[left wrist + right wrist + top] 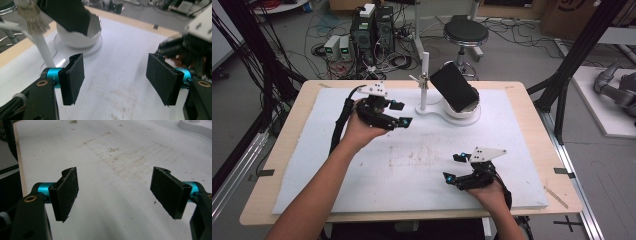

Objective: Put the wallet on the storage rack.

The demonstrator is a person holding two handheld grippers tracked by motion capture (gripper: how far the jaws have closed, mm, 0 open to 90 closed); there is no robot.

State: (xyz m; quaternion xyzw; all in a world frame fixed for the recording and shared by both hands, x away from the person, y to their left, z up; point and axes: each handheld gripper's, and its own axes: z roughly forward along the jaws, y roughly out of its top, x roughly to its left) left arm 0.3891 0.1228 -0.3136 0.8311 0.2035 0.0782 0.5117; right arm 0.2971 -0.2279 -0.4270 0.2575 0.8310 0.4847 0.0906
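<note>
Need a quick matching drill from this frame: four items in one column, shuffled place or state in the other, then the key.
Items
1. left gripper
2. right gripper
3. black phone
4. round stool

Place or state
A. leaning tilted in the white bowl
B. on the floor beyond the table
C. open, near the front right of the white mat
D. open, just left of the white stand

Pairs: 1-D, 2-C, 3-A, 4-B

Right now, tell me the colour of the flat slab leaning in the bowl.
Black. The slab shows best in the high view, leaning in the white bowl.
</note>
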